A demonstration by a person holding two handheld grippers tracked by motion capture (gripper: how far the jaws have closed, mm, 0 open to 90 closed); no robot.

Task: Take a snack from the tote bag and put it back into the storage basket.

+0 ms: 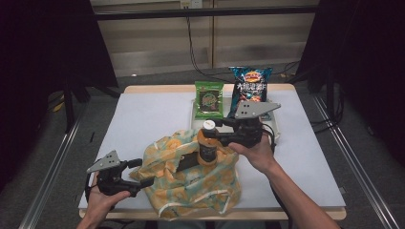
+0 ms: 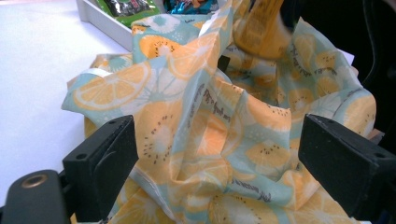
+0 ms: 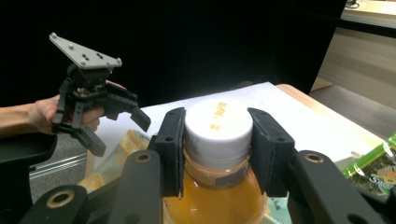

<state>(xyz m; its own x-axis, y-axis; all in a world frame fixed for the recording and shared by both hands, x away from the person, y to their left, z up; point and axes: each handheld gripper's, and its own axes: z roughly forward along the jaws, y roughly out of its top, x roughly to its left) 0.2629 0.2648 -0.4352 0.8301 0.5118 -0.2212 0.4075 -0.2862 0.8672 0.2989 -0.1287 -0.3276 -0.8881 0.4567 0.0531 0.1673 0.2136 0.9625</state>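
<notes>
An orange drink bottle [image 1: 208, 151] with a white cap [image 3: 218, 125] stands upright in the mouth of a cloth bag [image 1: 191, 188] printed with citrus slices. My right gripper [image 1: 212, 132] is shut on the bottle's neck just under the cap, its jaws on either side in the right gripper view [image 3: 218, 140]. My left gripper [image 1: 143, 172] is open at the bag's left edge. In the left gripper view its jaws [image 2: 217, 158] stand wide apart with loose bag cloth [image 2: 210, 116] ahead of them and the bottle [image 2: 259, 28] beyond. The right gripper view shows the left gripper [image 3: 121, 136] with nothing pinched.
A white tray [image 1: 277, 131] sits behind the bag with a green snack packet [image 1: 208, 99] and a blue chip bag [image 1: 251, 88] leaning in it. The white table sheet [image 1: 143, 119] spreads left and right. Black cables hang at the back wall.
</notes>
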